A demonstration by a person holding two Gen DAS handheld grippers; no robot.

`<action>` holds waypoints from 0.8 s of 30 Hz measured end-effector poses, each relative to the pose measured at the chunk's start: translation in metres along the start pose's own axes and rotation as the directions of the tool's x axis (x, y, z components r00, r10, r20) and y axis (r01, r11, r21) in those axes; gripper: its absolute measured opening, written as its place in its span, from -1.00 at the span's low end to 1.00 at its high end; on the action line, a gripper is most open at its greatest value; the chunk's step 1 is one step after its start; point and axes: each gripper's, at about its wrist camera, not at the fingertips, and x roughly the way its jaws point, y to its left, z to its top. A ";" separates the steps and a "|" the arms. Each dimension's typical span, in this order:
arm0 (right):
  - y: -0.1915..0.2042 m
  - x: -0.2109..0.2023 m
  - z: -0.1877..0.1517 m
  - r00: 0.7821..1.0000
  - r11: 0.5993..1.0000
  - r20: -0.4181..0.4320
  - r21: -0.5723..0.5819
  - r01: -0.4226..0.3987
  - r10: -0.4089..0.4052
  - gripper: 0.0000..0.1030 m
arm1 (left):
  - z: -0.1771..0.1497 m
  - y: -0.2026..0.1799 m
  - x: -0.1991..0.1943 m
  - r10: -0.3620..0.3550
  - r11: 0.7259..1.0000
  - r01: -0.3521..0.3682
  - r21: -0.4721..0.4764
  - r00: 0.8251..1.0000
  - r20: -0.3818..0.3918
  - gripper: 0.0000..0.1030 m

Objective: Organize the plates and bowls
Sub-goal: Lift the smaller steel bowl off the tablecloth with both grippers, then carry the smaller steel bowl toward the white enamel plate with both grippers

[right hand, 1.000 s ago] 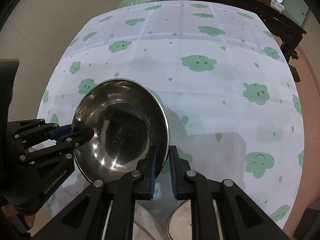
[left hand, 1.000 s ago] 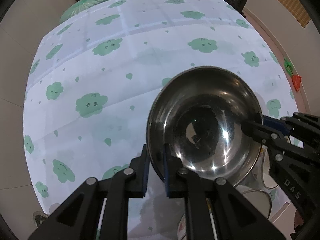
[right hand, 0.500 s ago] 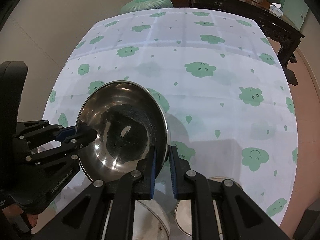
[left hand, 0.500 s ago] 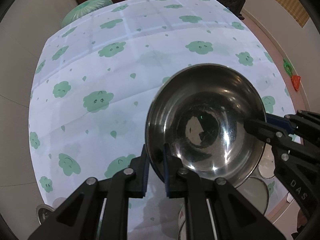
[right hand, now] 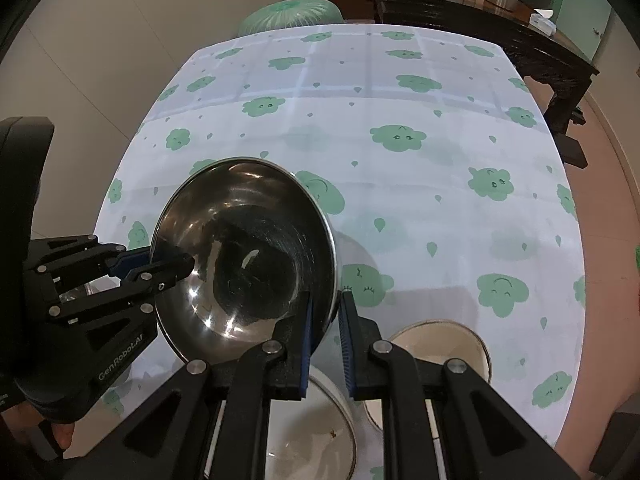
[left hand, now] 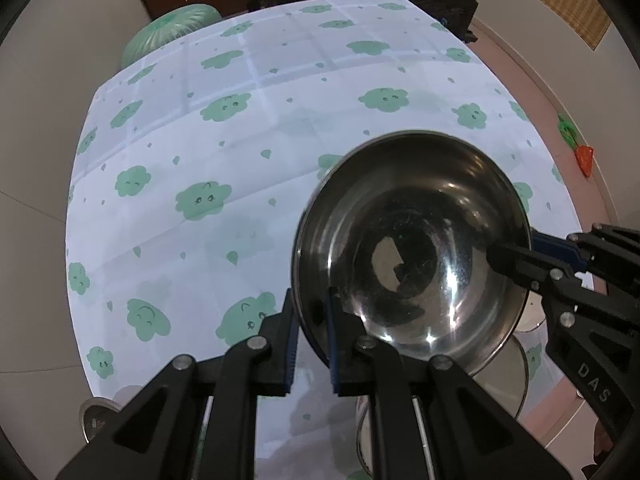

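A shiny steel bowl [left hand: 412, 248] hangs in the air above the table, tilted, its hollow facing both cameras. My left gripper [left hand: 310, 312] is shut on the bowl's near-left rim, one finger inside and one outside. My right gripper [right hand: 324, 312] is shut on the opposite rim of the same bowl [right hand: 244, 256]. Each gripper shows in the other's view: the right gripper [left hand: 516, 256] at the bowl's right edge, the left gripper [right hand: 172, 260] at its left edge. Below lie a white plate [right hand: 320, 432] and a cream bowl [right hand: 440, 344].
The round table wears a white cloth with green clouds [left hand: 240, 160]. Another pale dish [left hand: 508, 376] sits under the steel bowl near the table's front edge. A green stool [right hand: 288, 12] and dark wooden furniture [right hand: 480, 32] stand beyond the far edge.
Both grippers have risen together with the steel bowl held between them. The table looks farther away, and more of the dishes underneath have come into view.
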 end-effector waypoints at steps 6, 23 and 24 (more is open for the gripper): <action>0.005 -0.010 -0.007 1.000 1.000 0.007 0.007 0.012 -0.012 -0.72 | -0.006 0.000 -0.010 -0.007 1.000 0.007 0.010 1.000 0.012 -0.82; 0.013 -0.031 -0.033 0.999 0.999 0.013 0.032 0.030 -0.031 -0.71 | -0.025 -0.007 -0.034 -0.030 0.999 0.028 0.044 0.999 0.038 -0.82; 0.013 -0.032 -0.035 0.999 0.999 0.012 0.035 0.031 -0.031 -0.71 | -0.027 -0.008 -0.035 -0.030 0.998 0.029 0.047 0.999 0.040 -0.82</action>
